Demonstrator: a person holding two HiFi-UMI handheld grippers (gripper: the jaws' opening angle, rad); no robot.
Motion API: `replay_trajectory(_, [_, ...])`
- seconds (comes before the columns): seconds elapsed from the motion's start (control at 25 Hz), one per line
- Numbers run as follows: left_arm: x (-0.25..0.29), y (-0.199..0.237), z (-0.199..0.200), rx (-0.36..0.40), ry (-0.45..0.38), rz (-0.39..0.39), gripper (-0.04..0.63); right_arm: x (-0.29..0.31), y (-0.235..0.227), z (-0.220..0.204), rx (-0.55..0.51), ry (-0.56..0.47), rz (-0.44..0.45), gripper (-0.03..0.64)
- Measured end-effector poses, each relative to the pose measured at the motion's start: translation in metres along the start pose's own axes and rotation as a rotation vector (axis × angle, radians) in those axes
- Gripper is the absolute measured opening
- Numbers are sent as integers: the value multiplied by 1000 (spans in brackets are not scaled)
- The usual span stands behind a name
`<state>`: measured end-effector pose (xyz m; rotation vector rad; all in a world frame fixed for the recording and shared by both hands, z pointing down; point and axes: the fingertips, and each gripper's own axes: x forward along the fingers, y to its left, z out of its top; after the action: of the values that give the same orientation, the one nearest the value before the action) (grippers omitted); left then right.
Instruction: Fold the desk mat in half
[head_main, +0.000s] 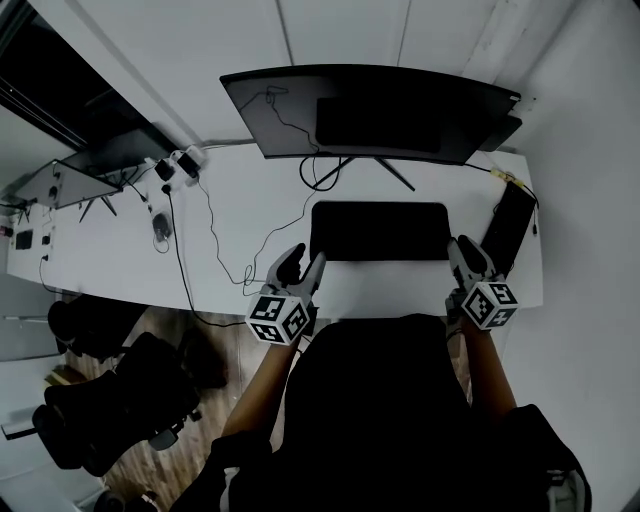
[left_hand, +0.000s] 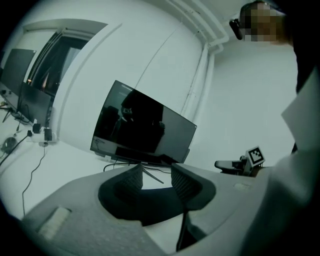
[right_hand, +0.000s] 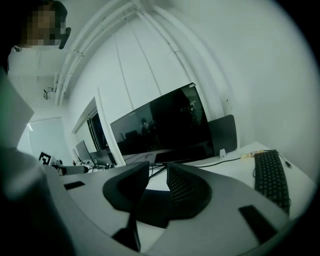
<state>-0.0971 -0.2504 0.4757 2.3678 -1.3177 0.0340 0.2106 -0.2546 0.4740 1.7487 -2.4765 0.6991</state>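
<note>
The left gripper (head_main: 308, 256) (left_hand: 155, 172), held in the person's hand above the near edge of a white desk (head_main: 100, 260), has its two ribbed dark jaws spread with a clear gap and nothing pinched between them. The right gripper (head_main: 462, 244) (right_hand: 158, 170) is level with it on the other side, its jaws parted more narrowly and likewise closed on nothing. Each tool carries a cube with square black-and-white markers, the left one (head_main: 280, 318) and the right one (head_main: 490, 304) sitting just ahead of the person's forearms.

Between the two grippers and slightly beyond them, the black rectangular desk mat (head_main: 380, 230) lies flat on the desk, its long side parallel to the front edge. Neither gripper touches it. Just behind the mat stands a wide, dark, curved monitor (head_main: 370, 110) (left_hand: 142, 130) (right_hand: 165, 125) on splayed legs, its screen off.

A black keyboard (head_main: 507, 228) (right_hand: 272, 180) lies at an angle near the desk's right end, beside the right gripper. Thin black cables (head_main: 210, 230) trail across the left half of the desk toward a second, smaller screen (head_main: 75, 180) at the far left. Below the desk's left part, black office chairs (head_main: 120, 400) stand on a wooden floor (head_main: 230, 350).
</note>
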Motion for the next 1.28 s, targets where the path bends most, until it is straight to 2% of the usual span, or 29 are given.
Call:
replay_trajectory(0.12, [-6,2,2,30,10,3,86,-2,5,-1,-18,24,-4,61])
replay_trajectory(0.24, [-8,6,3,30,22,8,43,-4,7,-1,-32,30,-2,0])
replay_trajectory(0.32, [-8,8,5,31,26,10,28,-5,8,0,-33,32,-5,-2])
replay_trajectory(0.48, [-5,10,11,44,20,11,23,-7,4,-5,-70,51,-49,-2])
replay_trajectory(0.8, [-1,6,18,71,18,0,23,-16,-3,1,-96,11,-91,-2])
replay_trajectory(1.28, [1,13,12,59,24,-9,23,-22,5,1,-123,-4,-100,-2])
